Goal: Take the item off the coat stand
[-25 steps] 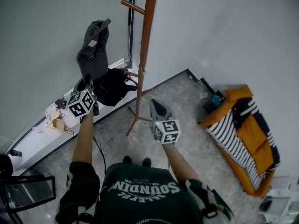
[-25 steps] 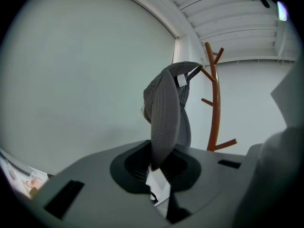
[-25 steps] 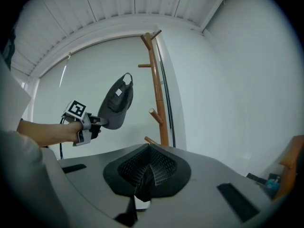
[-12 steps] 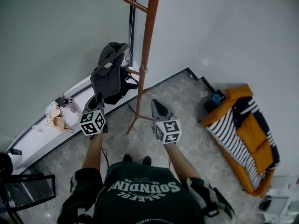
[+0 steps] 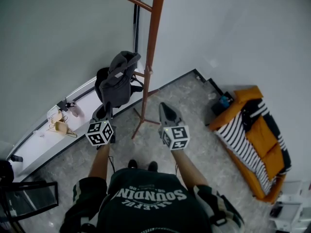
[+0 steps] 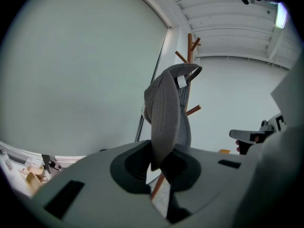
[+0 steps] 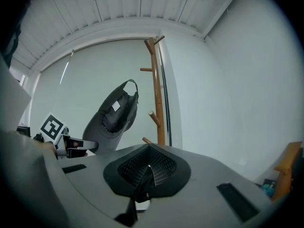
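Note:
A grey cap hangs free of the brown wooden coat stand, just left of its pole. My left gripper is shut on the cap's lower edge and holds it upright. In the left gripper view the cap rises from between the pads of my left gripper, with the stand behind it. My right gripper is shut with nothing in it, to the right of the stand's feet. In the right gripper view my right gripper faces the cap and the stand.
A black bag lies on the floor behind the cap, by the wall. A white sill at the left carries small beige items. An orange sofa with a striped cloth stands at the right. The stand's legs spread over the floor.
My left gripper has carried the cap down and to the right, closer to the stand's pole and to the person. The right gripper has barely moved.

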